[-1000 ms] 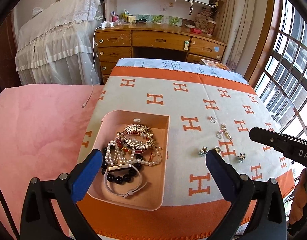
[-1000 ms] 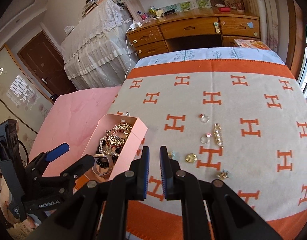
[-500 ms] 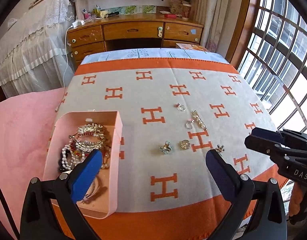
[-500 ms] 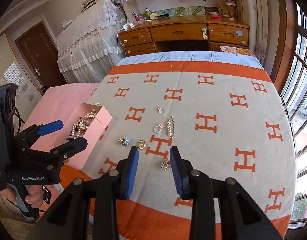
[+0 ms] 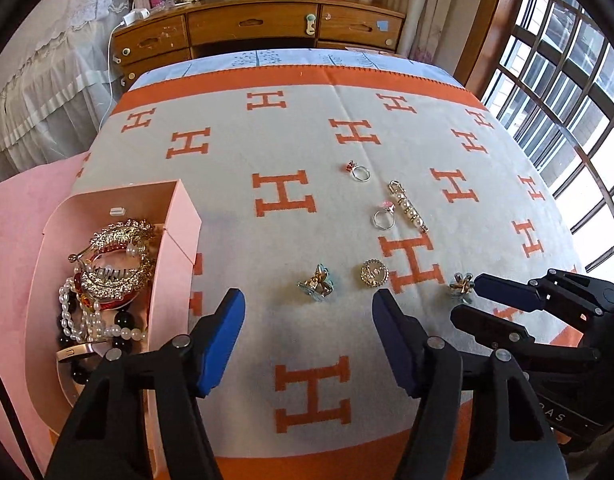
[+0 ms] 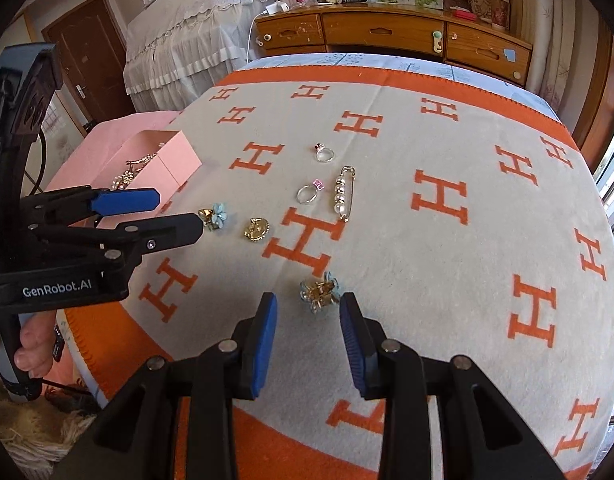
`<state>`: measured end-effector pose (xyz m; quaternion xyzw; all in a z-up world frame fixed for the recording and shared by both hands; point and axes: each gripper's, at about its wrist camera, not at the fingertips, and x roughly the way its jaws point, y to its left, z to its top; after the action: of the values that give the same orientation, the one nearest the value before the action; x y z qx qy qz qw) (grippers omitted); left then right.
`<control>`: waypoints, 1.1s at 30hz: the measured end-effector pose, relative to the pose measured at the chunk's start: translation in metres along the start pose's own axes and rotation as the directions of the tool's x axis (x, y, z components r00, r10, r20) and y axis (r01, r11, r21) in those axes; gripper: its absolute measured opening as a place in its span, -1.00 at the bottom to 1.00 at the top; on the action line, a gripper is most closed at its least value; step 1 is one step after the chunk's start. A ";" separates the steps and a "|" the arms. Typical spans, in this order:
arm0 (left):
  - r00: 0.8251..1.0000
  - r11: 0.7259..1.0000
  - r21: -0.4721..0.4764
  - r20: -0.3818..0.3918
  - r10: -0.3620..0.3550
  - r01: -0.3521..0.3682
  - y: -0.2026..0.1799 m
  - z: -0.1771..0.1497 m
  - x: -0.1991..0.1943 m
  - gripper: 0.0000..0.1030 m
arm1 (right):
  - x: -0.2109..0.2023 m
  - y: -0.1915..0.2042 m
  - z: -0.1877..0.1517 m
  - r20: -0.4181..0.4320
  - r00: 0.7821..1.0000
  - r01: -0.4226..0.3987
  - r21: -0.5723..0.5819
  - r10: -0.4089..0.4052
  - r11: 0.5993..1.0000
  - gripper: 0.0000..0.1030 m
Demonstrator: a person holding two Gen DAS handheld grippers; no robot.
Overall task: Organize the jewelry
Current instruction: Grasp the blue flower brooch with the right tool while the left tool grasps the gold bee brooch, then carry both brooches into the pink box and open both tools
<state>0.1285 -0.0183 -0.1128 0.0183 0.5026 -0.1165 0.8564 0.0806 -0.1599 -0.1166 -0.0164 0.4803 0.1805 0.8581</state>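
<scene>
Left tongs (image 5: 309, 336): jaws standing wide apart, gripping nothing, hovering just short of the blue flower clip (image 5: 317, 283) and the gold round brooch (image 5: 374, 274).
Right tongs (image 6: 309, 334): jaws parted moderately, gripping nothing; the second flower clip (image 6: 319, 290) is lying just ahead of the gap between the pads, not touching them as far as can be seen.
Hand pose: fingers (image 6: 29, 346) are wrapping the left handle at the blanket's near edge; the left tongs are reaching in level from the side of the pink box (image 5: 175, 240).
Pink box: sitting open at the blanket's left side, holding pearl strands (image 5: 91, 322), black beads (image 5: 121, 322) and a gold hair claw (image 5: 115, 264).
Loose jewelry: beyond the gold round brooch, a ring with pink stone (image 5: 383, 216) is lying just beside a pearl pin (image 5: 409, 211); a ring with red stone (image 5: 359, 172) is lying farther on.
Surface: a cream blanket (image 5: 267, 152) with orange H marks and an orange border is covering the counter under all the pieces.
Room: a wooden desk (image 5: 259, 28) with drawers is standing beyond the blanket; a barred window (image 5: 567, 80) is showing to the right of the blanket, white lace-covered furniture (image 6: 195, 28) and a brown door (image 6: 85, 52) to the left.
</scene>
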 end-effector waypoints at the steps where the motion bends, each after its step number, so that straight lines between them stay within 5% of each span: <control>1: 1.000 1.000 0.000 -0.004 -0.001 0.001 0.001 0.000 0.002 0.17 | 0.001 0.000 0.000 0.008 1.000 0.015 -0.009 -0.015 1.000 -0.36; 6: 1.000 1.000 -0.005 -0.025 0.001 -0.001 0.004 0.005 0.015 -0.08 | 0.005 0.000 -0.001 0.024 0.999 0.047 -0.041 -0.046 0.998 -0.37; 8: 0.999 1.000 -0.003 -0.038 -0.006 0.006 0.004 0.006 0.020 -0.22 | 0.007 0.001 -0.002 0.032 0.998 0.063 -0.046 -0.062 0.997 -0.56; 15: 0.999 1.000 0.004 -0.048 -0.012 0.012 0.003 0.007 0.029 -0.77 | 0.004 -0.002 -0.006 0.054 0.998 0.043 -0.014 -0.042 0.999 -0.76; 33: 0.998 1.000 0.010 0.053 -0.026 0.025 0.002 0.000 -0.013 -0.78 | -0.020 0.001 -0.007 0.120 0.993 -0.027 0.050 0.021 0.998 -0.76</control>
<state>0.1230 -0.0135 -0.1013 0.0130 0.4795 -0.1303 0.8677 0.0654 -0.1660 -0.1039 0.0222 0.4327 0.1791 0.8833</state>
